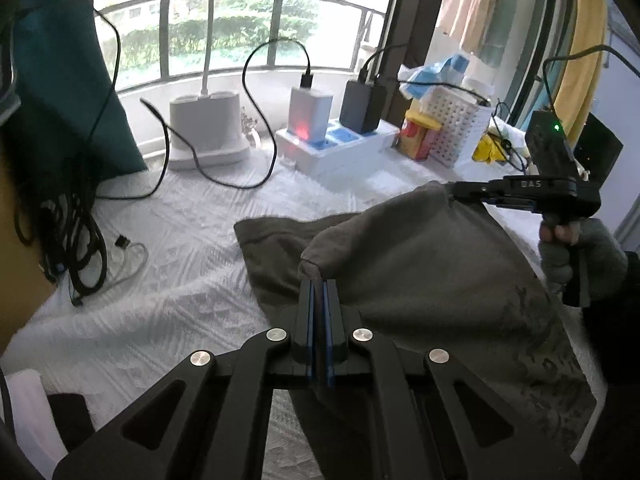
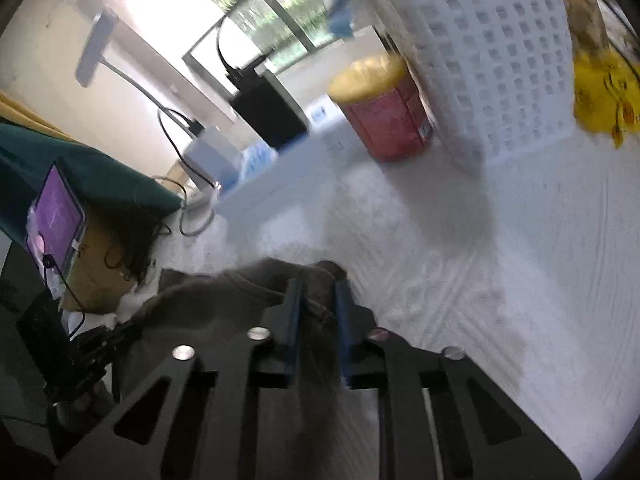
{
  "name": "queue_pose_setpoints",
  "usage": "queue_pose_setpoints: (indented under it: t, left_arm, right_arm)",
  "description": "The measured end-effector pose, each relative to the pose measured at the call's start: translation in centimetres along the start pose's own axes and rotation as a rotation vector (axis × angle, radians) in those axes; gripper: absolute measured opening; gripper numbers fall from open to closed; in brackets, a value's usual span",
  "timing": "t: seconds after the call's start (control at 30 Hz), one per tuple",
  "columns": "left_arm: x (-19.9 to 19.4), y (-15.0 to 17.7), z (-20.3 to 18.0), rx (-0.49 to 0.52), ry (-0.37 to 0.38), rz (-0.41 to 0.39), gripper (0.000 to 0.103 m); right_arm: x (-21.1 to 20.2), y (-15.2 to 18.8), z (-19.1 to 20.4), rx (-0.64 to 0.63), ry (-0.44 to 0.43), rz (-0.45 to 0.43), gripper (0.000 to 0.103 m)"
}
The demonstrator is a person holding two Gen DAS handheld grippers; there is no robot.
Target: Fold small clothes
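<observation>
My left claw (image 1: 318, 284) and right claw (image 1: 456, 193) each clamp a corner of the grey garment (image 1: 420, 264), raised over the white bench (image 1: 180, 232). Next, I'd carry both corners across together.

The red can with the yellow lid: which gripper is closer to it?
Right. The right gripper holds the grey garment just in front of the red can; the left gripper grips a nearer corner, farther from the can.

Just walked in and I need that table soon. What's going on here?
A person is folding a grey garment on the white-covered table with two handheld grippers. The left gripper is shut on one corner, and the right gripper pinches another, lifting that edge. The fold isn't finished yet.
</observation>
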State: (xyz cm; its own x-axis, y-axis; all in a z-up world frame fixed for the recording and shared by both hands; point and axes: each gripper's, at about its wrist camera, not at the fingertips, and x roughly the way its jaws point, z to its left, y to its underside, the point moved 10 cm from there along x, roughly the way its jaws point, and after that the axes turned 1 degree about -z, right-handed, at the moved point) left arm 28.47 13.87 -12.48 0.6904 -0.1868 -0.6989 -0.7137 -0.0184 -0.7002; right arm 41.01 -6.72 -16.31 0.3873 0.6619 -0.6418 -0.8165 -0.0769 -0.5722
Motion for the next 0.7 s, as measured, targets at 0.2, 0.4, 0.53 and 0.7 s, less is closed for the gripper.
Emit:
queue_pose_setpoints:
  t: [0.2, 0.4, 0.53, 0.7]
  left_arm:
    - [1.8, 1.4, 1.4, -0.05, -0.004, 0.05, 0.005]
    - [1.5, 1.6, 1.4, -0.062, -0.021, 0.051, 0.005]
    - [1.0, 1.9, 1.6, -0.068, -0.034, 0.047, 0.006]
    - [0.1, 1.5, 1.9, -0.107, -0.05, 0.025, 0.009]
  right_arm:
    - [0.2, -0.5, 0.8, -0.156, 0.121, -0.042, 0.011]
    - [0.6, 0.0, 1.3, -0.243, 0.211, -0.036, 0.014]
    - [0.2, 0.1, 1.7, -0.293, 0.25, -0.044, 0.023]
    - [-1.6, 0.5, 2.2, -0.321, 0.284, -0.091, 0.052]
